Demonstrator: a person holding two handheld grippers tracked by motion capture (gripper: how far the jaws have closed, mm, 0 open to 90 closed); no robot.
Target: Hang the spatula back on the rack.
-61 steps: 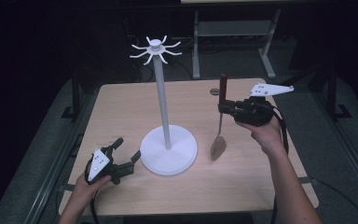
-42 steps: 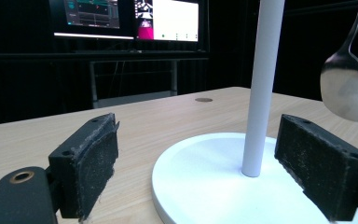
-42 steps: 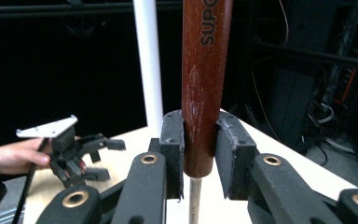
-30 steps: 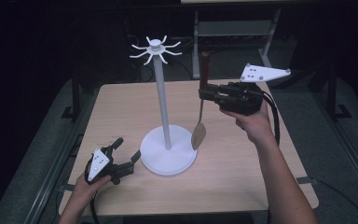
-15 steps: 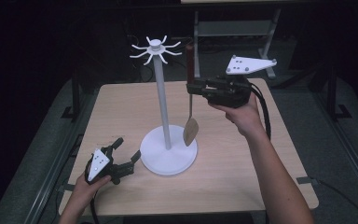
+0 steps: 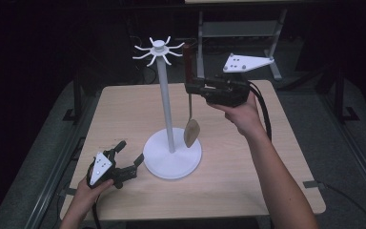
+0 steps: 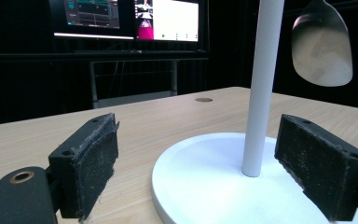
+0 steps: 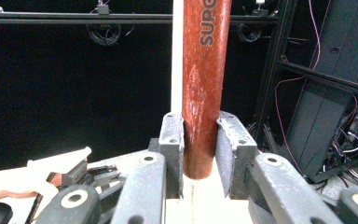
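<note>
A white hook stand (image 6: 166, 109) rises from a round base (image 6: 171, 162) at the table's middle, its ring of hooks (image 6: 158, 49) at the top. My right gripper (image 6: 190, 88) is shut on the red-brown handle (image 6: 188, 67) of a spatula, held upright just right of the pole, blade (image 6: 191, 132) hanging above the base. In the right gripper view the pads of my right gripper (image 8: 199, 154) clamp the handle (image 8: 206, 70), with the pole (image 8: 177, 56) behind. My left gripper (image 6: 131, 153) rests open at the base's left edge; in its own view my left gripper (image 7: 196, 168) frames the pole (image 7: 263, 84) and blade (image 7: 322, 46).
The wooden table (image 6: 276, 157) ends close behind the stand, with dark floor and a metal rack (image 6: 238, 28) beyond. Monitors (image 7: 126, 18) glow behind the table in the left gripper view. The person's right forearm (image 6: 276, 176) crosses the table's right half.
My right gripper has carried the spatula leftward and up, from the table's right side to right beside the stand's pole. The left gripper has stayed put.
</note>
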